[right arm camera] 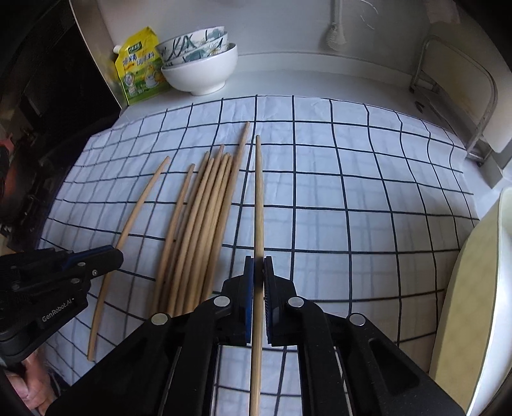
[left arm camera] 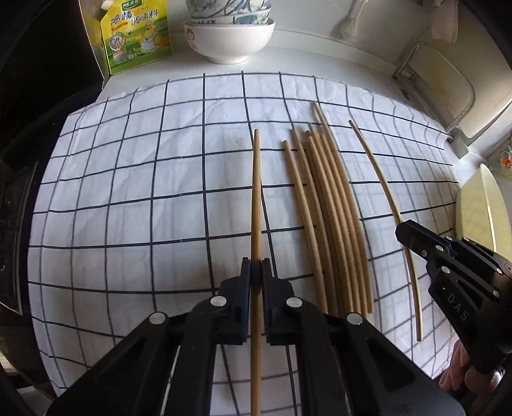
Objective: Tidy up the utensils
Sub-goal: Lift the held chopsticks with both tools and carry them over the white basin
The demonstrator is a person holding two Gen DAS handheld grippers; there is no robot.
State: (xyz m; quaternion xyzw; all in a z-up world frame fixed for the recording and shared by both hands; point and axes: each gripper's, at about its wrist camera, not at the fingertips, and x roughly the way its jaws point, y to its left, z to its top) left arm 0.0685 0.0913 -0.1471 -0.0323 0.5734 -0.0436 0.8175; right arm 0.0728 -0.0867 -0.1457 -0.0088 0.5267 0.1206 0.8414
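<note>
Several bamboo chopsticks lie on a white cloth (left arm camera: 128,198) (right arm camera: 368,198) with dark grid lines. My left gripper (left arm camera: 256,272) (right arm camera: 115,256) is shut on a single chopstick (left arm camera: 256,192) (right arm camera: 137,208) that runs away from me, left of the bundle. A loose bundle of chopsticks (left arm camera: 323,198) (right arm camera: 204,211) rests side by side on the cloth between the two grippers. My right gripper (right arm camera: 258,268) (left arm camera: 403,233) is shut on another single chopstick (right arm camera: 259,192) (left arm camera: 385,185), right of the bundle. Both held sticks pass between the pads near their thick halves.
At the back stand stacked bowls (left arm camera: 228,35) (right arm camera: 201,67) and a yellow-green seasoning pouch (left arm camera: 137,35) (right arm camera: 140,64). A brush (left arm camera: 348,25) (right arm camera: 334,35) hangs on the wall. A metal rack (left arm camera: 441,96) (right arm camera: 457,105) and a cream board (left arm camera: 480,204) (right arm camera: 464,288) border the right.
</note>
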